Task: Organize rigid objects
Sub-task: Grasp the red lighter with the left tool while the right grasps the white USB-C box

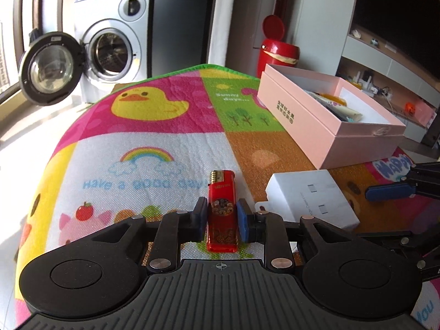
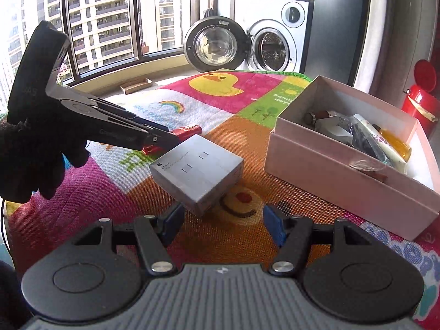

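Now the left gripper (image 1: 221,217) is squeezing the red lighter (image 1: 222,211) around its middle as it is lying on the play mat (image 1: 154,148). The lighter looks small, light, hard and a bit slippery, so the flat sides are the best place to hold. The right gripper (image 2: 222,224) is waiting wide open, holding nothing, near the white charger (image 2: 198,172), beside the pink box (image 2: 343,181).

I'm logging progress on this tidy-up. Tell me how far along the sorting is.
Partly done. The pink box already holds several small items. In hand: the left gripper is shut on the red lighter, which is not yet in the box. Left: the white charger lies on the mat, with the open right gripper just short of it.
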Motion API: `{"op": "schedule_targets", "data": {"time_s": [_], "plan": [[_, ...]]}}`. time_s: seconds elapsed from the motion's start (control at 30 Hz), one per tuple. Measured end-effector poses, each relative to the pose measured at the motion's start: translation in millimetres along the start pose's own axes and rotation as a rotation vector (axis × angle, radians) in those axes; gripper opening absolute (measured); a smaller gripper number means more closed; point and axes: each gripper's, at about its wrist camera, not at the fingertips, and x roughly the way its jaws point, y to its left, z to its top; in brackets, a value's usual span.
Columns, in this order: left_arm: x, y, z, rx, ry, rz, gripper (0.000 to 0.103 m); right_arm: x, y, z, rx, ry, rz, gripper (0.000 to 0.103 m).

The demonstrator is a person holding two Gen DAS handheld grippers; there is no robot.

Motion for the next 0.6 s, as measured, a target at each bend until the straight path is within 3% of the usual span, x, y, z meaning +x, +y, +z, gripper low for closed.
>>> {"op": "schedule_targets", "data": {"time_s": [0.1, 0.33, 0.5, 0.6], "plan": [[-15, 7, -11, -0.025, -0.016, 0.046, 0.027, 8, 5, 2, 0.028, 0.017, 0.044, 0.064], [-23, 20, -16, -0.079, -0.018, 0.034, 0.027, 13, 41, 12, -0.057, 0.008, 0.204, 0.065], [-22, 15, -20, -0.081, -0.037, 0.056, 0.027, 2, 54, 25, -0.224, -0.095, 0.079, 0.067], [-22, 14, -23, -0.085, -0.054, 0.066, 0.027, 14, 48, 37, -0.260, -0.076, 0.035, 0.069]]}}
